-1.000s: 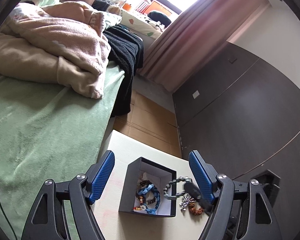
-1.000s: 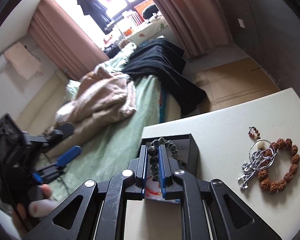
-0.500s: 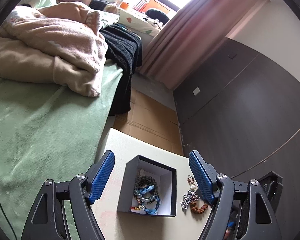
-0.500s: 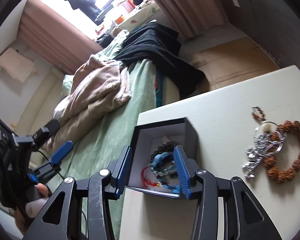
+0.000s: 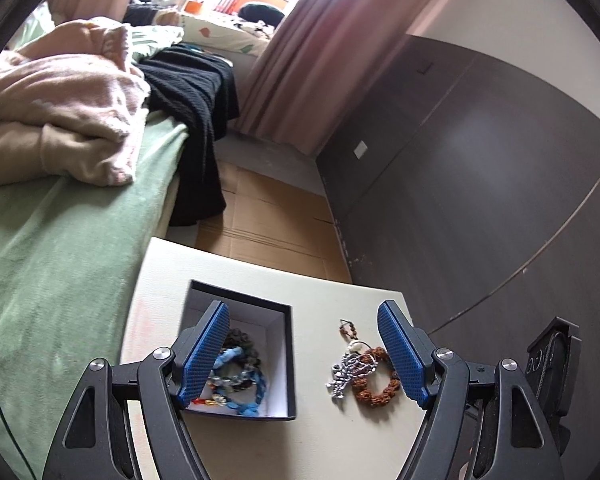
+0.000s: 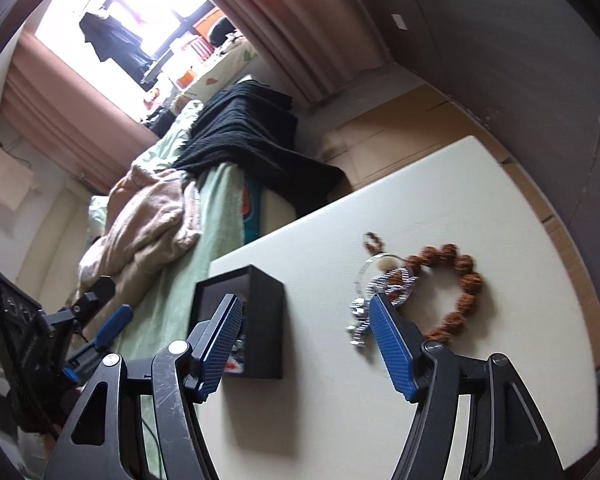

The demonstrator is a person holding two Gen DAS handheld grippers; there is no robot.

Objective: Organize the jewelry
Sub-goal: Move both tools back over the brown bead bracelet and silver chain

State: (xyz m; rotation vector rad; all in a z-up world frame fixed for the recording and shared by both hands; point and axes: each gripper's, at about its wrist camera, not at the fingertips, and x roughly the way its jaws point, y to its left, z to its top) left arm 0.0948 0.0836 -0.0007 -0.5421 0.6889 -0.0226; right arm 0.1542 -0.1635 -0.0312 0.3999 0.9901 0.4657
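The left gripper (image 5: 302,354) hangs over a cream table (image 5: 340,440) with its blue-padded jaws wide apart and nothing between them. Near the table's left edge sits a black box (image 5: 290,360) with a white lining; beaded bracelets (image 5: 240,372), dark, blue and clear, lie heaped inside, partly hidden by the left pad. Toward the right edge, well apart from the box, a brown bead bracelet (image 5: 374,384) lies flat, with a silver charm (image 5: 350,370) across its left side. A green bed (image 5: 60,248) adjoins the table's left edge.

text: none legible | labels: none (device markings too blurred)
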